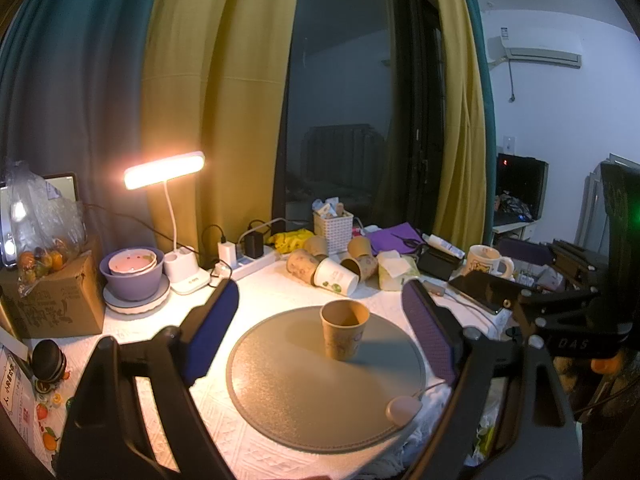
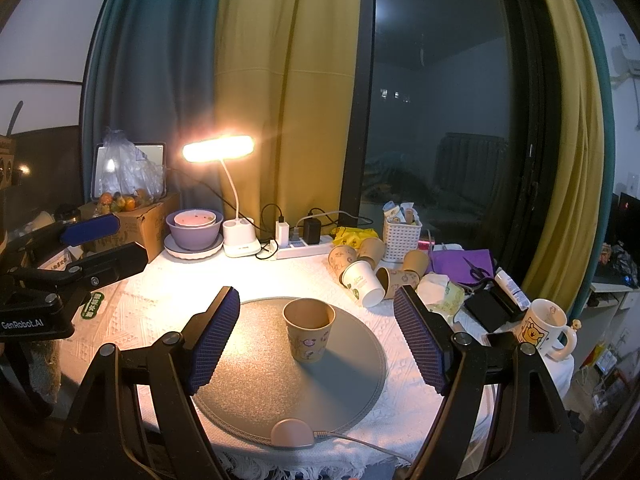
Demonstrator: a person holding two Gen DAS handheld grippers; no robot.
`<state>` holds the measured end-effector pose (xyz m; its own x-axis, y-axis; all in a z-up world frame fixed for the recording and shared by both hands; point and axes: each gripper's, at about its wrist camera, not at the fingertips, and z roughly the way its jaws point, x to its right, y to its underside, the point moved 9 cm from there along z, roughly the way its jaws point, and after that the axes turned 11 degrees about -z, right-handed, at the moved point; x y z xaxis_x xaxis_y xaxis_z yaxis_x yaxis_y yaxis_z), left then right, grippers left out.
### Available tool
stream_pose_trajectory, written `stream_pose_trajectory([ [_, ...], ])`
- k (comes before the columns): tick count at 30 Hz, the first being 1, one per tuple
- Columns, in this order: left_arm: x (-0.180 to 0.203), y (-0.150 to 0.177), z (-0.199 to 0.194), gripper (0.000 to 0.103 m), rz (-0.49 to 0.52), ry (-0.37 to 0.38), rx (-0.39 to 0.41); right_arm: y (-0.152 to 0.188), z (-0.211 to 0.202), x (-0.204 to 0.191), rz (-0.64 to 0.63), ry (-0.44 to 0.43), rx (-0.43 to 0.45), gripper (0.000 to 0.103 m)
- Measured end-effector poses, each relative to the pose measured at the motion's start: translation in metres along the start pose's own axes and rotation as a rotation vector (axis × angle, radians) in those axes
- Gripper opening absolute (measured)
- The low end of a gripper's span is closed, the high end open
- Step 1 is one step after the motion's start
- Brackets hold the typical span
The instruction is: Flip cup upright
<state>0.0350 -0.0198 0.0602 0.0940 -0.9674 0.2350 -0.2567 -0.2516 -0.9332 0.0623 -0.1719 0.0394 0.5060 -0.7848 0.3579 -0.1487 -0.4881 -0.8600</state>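
A brown paper cup (image 1: pixel 344 335) stands upright, mouth up, on the round grey mat (image 1: pixel 280 400); it also shows in the right wrist view (image 2: pixel 308 334) on the mat (image 2: pixel 248 380). My left gripper (image 1: pixel 320 320) is open and empty, its blue pads wide apart, a little short of the cup. My right gripper (image 2: pixel 318 320) is open and empty too, with the cup between and just beyond its pads. The left gripper also shows at the left edge of the right wrist view (image 2: pixel 102 242).
Several paper cups (image 2: pixel 364 272) lie on their sides behind the mat, by a white basket (image 2: pixel 401 236). A lit desk lamp (image 2: pixel 218 148), power strip (image 2: pixel 304 246), purple bowls (image 2: pixel 195 230), cardboard box (image 2: pixel 140 220) and mug (image 2: pixel 546 328) ring the table. A pink puck (image 2: pixel 292 434) with cable sits at the mat's near edge.
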Motion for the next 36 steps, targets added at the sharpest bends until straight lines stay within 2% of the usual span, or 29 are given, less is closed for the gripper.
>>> stream_pose_trajectory([
  [29, 0.006, 0.002, 0.001, 0.085, 0.001, -0.001, 0.0, 0.0, 0.0, 0.001, 0.001, -0.002, 0.0, 0.082],
  [36, 0.018, 0.006, 0.001, 0.085, 0.008, 0.029, 0.012, 0.0, 0.0, 0.001, 0.002, -0.001, -0.001, 0.082],
])
